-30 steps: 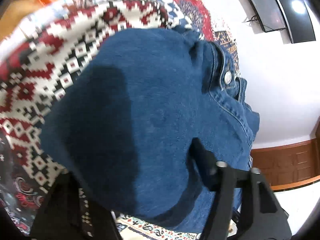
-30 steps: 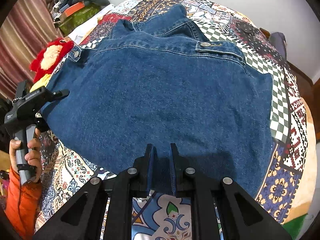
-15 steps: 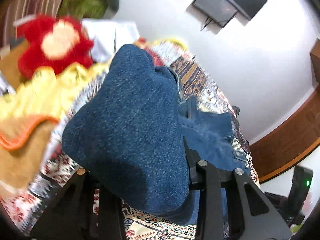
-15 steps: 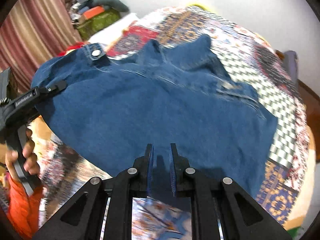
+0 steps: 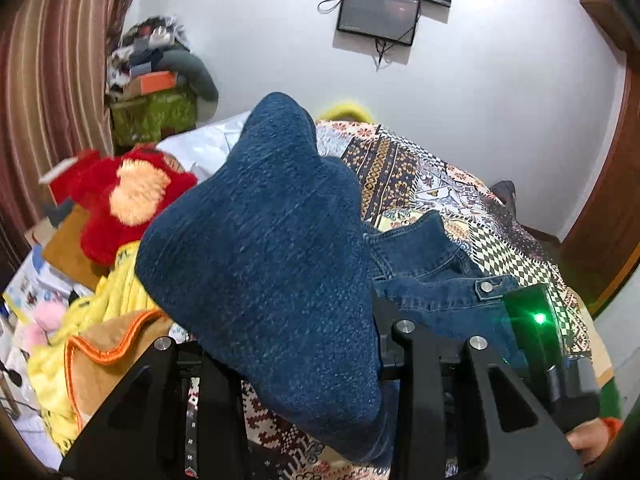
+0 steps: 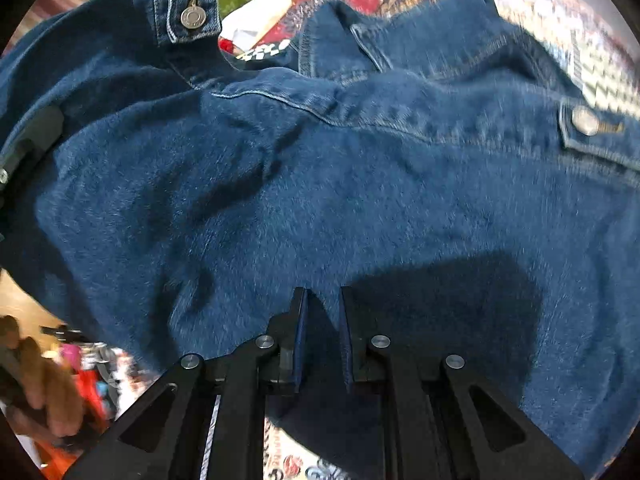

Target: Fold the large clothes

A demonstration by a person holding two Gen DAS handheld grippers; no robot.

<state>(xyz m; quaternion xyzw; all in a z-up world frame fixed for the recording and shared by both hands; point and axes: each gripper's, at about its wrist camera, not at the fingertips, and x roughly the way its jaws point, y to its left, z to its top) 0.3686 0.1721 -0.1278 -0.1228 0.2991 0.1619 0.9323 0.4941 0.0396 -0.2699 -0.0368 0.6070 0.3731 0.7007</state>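
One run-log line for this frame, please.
step: folding | left claw: shut on jacket, lifted | right claw: shut on jacket hem | bedspread underneath

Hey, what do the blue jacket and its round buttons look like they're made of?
The jacket looks like denim: dark blue, matte, woven grain, pale contrast stitching along its seams. The buttons look like dull silver metal with a slight sheen, though plated plastic can't be ruled out.

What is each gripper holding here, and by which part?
Both hold the denim jacket: the right gripper pinches its bottom hem, and the left gripper clamps a bunched fold at one side edge.
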